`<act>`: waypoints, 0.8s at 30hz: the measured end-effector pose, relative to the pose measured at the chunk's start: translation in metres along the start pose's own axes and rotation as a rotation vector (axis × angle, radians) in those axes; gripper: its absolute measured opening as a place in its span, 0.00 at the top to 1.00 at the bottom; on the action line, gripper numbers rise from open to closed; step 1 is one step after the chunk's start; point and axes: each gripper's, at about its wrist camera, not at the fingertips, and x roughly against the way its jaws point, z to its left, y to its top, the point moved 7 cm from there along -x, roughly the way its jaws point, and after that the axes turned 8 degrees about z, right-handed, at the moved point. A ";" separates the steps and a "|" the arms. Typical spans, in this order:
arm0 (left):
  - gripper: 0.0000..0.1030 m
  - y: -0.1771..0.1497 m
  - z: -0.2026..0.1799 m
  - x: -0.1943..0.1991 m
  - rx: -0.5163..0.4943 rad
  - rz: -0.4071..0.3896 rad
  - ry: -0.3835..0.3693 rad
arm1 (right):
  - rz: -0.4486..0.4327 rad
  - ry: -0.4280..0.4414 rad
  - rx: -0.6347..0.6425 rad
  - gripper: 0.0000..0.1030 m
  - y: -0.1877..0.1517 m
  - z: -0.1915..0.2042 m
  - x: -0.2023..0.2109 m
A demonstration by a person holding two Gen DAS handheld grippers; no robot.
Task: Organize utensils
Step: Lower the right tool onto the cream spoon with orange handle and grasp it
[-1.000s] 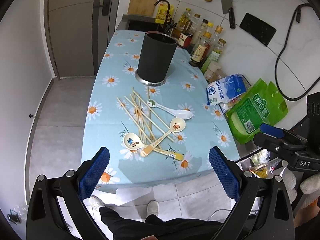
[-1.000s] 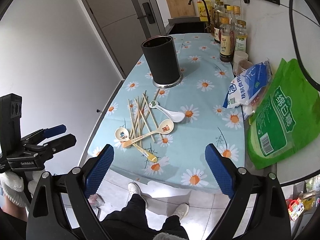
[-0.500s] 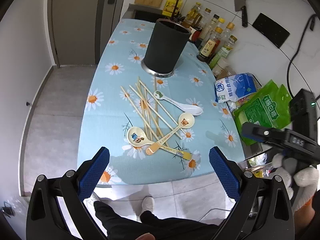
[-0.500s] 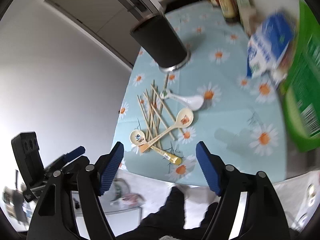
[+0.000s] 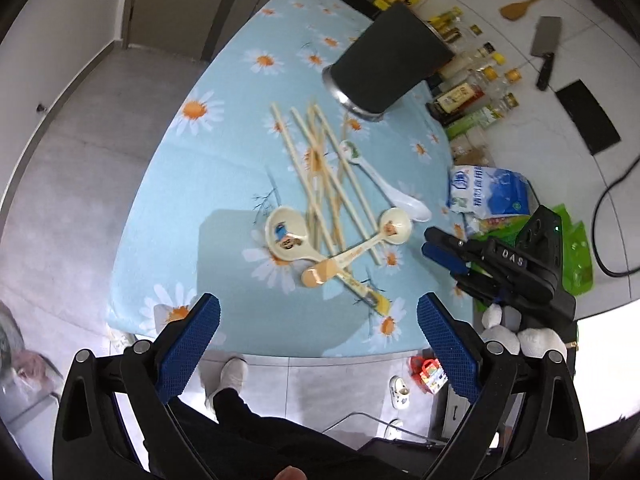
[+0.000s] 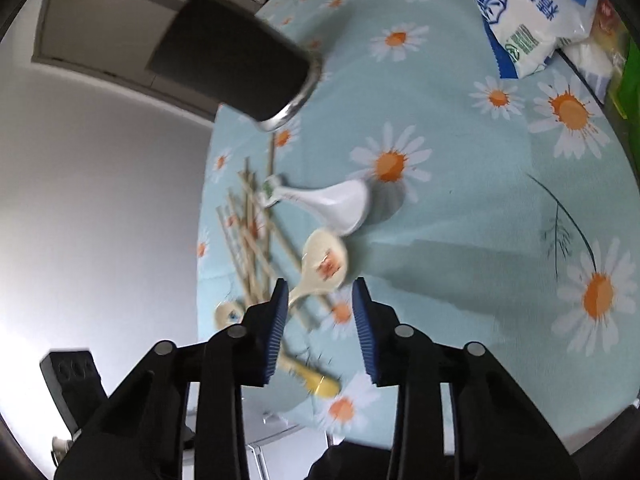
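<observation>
Several wooden chopsticks (image 5: 320, 176) lie crossed on the daisy tablecloth (image 5: 224, 184) with two cream cartoon spoons (image 5: 286, 236) (image 5: 394, 226) and a white spoon (image 5: 396, 192). A black utensil holder (image 5: 384, 60) stands behind them. My left gripper (image 5: 318, 328) is open and empty above the near table edge. My right gripper (image 6: 320, 300) is partly closed, empty, just above the handle of the cream spoon (image 6: 324, 266); it also shows in the left wrist view (image 5: 444, 248). The white spoon (image 6: 336, 200) lies just beyond.
A blue-white bag (image 5: 488, 192) and a green bag (image 5: 576, 248) lie at the right edge. Sauce bottles (image 5: 464, 96) stand by the wall behind the holder. A cleaver (image 5: 544, 48) and a wooden spatula (image 5: 528, 0) hang on the wall.
My right gripper has swung in low over the table toward the cream spoon and narrowed its jaws. My left gripper has moved closer over the utensils and stays open.
</observation>
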 end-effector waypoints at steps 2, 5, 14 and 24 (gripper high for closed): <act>0.07 0.000 0.004 -0.003 0.016 -0.010 -0.001 | 0.008 -0.012 -0.030 0.66 0.005 -0.006 -0.006; 0.07 -0.002 0.008 -0.008 0.036 0.006 -0.030 | 0.023 -0.033 -0.017 0.67 0.008 -0.009 -0.016; 0.12 -0.005 0.012 -0.016 0.135 0.042 -0.167 | -0.001 -0.037 0.001 0.75 0.013 -0.002 -0.030; 0.28 -0.005 0.015 -0.025 0.164 0.056 -0.160 | -0.044 -0.101 0.032 0.95 0.012 -0.009 -0.035</act>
